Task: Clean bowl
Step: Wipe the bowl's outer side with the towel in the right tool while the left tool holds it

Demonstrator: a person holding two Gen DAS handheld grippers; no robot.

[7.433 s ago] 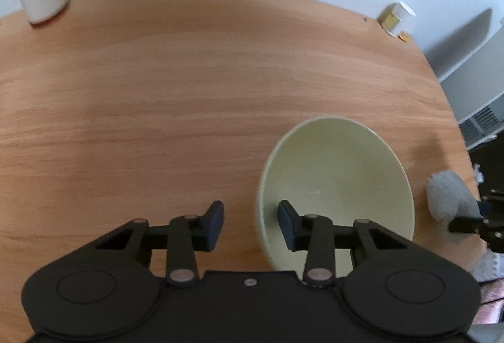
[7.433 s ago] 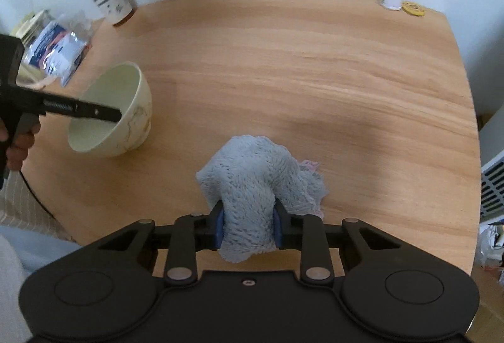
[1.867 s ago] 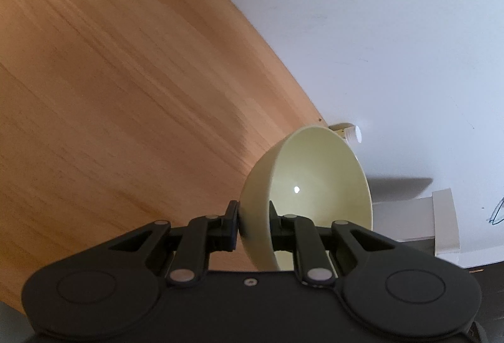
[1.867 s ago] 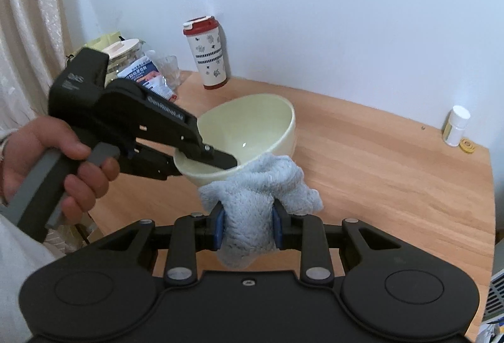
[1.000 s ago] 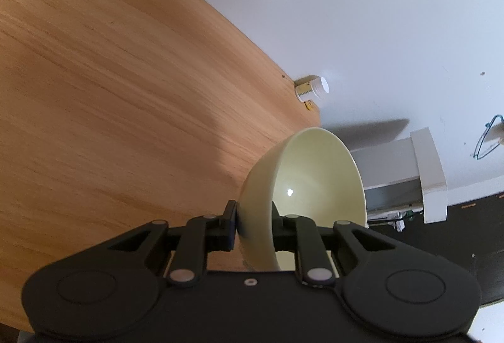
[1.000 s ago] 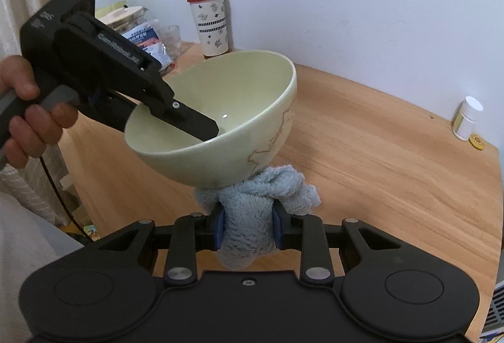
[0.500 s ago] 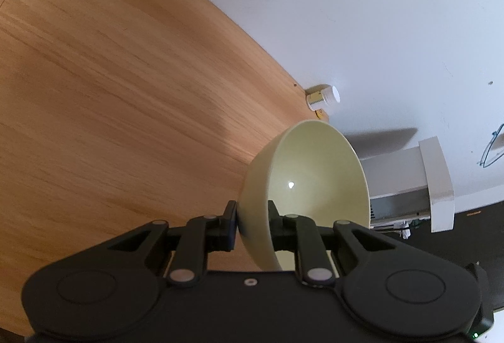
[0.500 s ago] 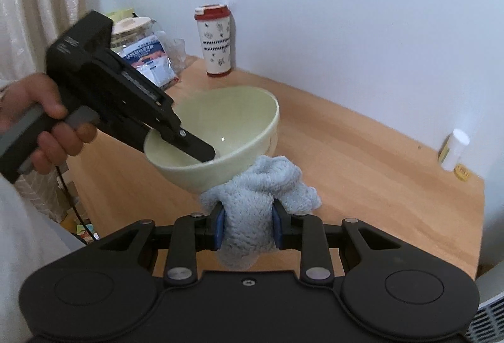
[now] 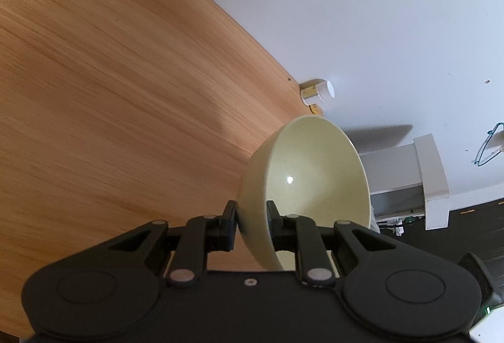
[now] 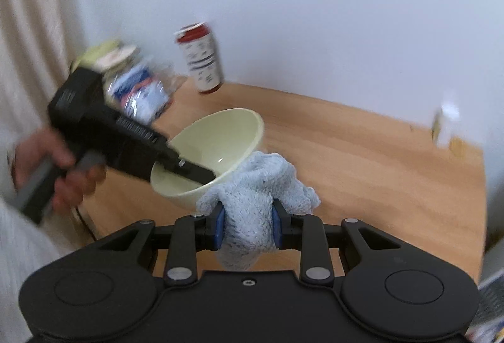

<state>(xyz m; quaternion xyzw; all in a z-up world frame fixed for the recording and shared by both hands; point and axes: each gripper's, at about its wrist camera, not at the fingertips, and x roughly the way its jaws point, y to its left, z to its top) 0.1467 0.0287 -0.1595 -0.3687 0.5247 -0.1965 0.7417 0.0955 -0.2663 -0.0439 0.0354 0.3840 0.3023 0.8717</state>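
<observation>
Gripping the bowl (image 9: 315, 173) rim, left tool (image 9: 251, 218) tilts it (cloth (image 10: 252, 201) seemingly touching).

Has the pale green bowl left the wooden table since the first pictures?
Yes. The pale green bowl, clamped by the left gripper, is now raised above the wooden table.

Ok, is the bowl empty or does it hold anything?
Empty: the bowl's pale inside shows bare, only a light glint; left gripper pinches its rim.

Bare wooden table (image 10: 362, 160) lies right of the raised bowl (image 10: 217, 141); cup (image 10: 201, 59) and packets (image 10: 138, 91) crowd behind.
</observation>
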